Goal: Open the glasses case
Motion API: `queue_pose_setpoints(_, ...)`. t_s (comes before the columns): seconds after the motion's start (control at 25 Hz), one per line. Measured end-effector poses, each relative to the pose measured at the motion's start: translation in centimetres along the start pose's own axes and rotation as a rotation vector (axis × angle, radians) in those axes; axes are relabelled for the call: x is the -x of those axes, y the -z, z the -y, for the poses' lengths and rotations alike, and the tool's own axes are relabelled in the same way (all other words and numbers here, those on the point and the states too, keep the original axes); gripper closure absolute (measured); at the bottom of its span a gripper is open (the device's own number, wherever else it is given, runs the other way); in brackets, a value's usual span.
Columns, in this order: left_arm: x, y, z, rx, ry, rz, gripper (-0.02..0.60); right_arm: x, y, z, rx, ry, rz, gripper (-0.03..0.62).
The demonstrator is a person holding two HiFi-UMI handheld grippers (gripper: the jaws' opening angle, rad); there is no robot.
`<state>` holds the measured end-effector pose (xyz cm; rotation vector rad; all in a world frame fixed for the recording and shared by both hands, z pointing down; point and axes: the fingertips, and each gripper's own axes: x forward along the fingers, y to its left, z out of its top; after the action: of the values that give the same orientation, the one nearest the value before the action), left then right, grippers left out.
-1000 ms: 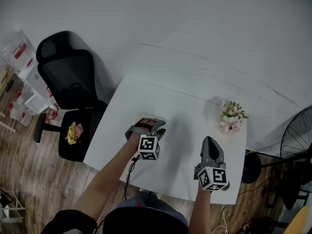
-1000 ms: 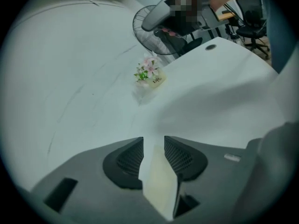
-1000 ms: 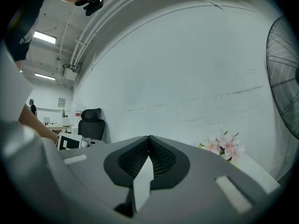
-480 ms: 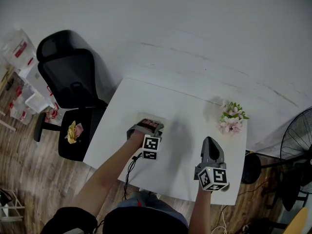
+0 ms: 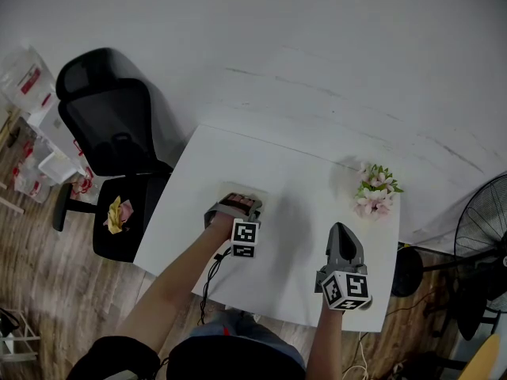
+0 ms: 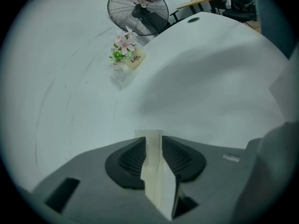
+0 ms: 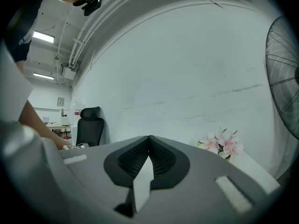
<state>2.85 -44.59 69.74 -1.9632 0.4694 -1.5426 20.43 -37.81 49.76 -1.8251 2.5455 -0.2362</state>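
In the head view a small reddish-brown glasses case (image 5: 240, 201) lies on the white table (image 5: 301, 172), left of its middle. My left gripper (image 5: 234, 210) tilts steeply down with its tips right at the case. In the left gripper view the left gripper (image 6: 153, 141) has its jaws closing; a narrow pale gap is left between the pads. The case itself does not show there, so I cannot tell whether it is touched. My right gripper (image 5: 342, 232) hovers level over the table's right part. The right gripper (image 7: 149, 146) has its pads together and holds nothing.
A small pot of pink flowers (image 5: 375, 190) (image 6: 125, 48) (image 7: 223, 143) stands at the table's far right corner. A black office chair (image 5: 111, 133) stands left of the table with a yellow thing (image 5: 119, 214) on its seat. A standing fan (image 5: 483, 220) is at the right.
My left gripper has sunk and tipped further down onto the case, hiding more of it. The right gripper has kept still.
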Motion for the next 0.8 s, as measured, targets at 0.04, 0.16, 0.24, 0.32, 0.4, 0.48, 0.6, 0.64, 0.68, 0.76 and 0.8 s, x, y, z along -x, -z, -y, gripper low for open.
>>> queue_pose_setpoints(0.04, -0.1, 0.1, 0.0, 0.0, 0.0, -0.003, 0.462, 0.0, 0.0, 0.0, 0.0, 0.0, 0.0, 0.585)
queue_pose_setpoints(0.16, -0.3, 0.4, 0.1, -0.003, 0.002, -0.011, 0.469, 0.0, 0.1, 0.0, 0.001, 0.001, -0.002, 0.585)
queue_pose_setpoints(0.24, -0.5, 0.5, 0.0, -0.014, -0.003, -0.019, 0.476, 0.0, 0.2, 0.0, 0.002, 0.002, -0.006, 0.585)
queue_pose_setpoints(0.32, -0.5, 0.5, -0.2, -0.026, -0.006, -0.022, 0.489, -0.1, 0.3, 0.1, 0.001, 0.004, -0.01, 0.585)
queue_pose_setpoints(0.4, -0.6, 0.5, -0.3, -0.032, -0.005, -0.02, 0.489, -0.2, 0.5, 0.2, -0.001, 0.005, -0.013, 0.585)
queue_pose_setpoints(0.48, -0.6, 0.5, -0.3, -0.031, -0.007, -0.016, 0.491, -0.3, 0.6, 0.2, -0.002, 0.004, -0.015, 0.585)
queue_pose_setpoints(0.6, -0.3, 0.5, -0.5, -0.032, -0.019, -0.012, 0.508, -0.5, 0.6, 0.1, -0.004, 0.002, -0.013, 0.585)
queue_pose_setpoints(0.64, -0.1, 0.4, -0.7, -0.036, -0.025, -0.011, 0.512, -0.5, 0.6, 0.1, -0.004, 0.001, -0.012, 0.585)
queue_pose_setpoints(0.68, 0.0, 0.4, -0.9, -0.04, -0.03, -0.011, 0.518, -0.6, 0.5, 0.1, -0.004, 0.001, -0.012, 0.585)
queue_pose_setpoints(0.76, 0.4, 0.4, -1.2, -0.047, -0.042, -0.01, 0.528, -0.6, 0.5, 0.1, -0.004, 0.0, -0.01, 0.585)
queue_pose_setpoints(0.8, 0.6, 0.4, -1.4, -0.049, -0.048, -0.009, 0.532, -0.7, 0.5, 0.0, -0.004, -0.001, -0.009, 0.585)
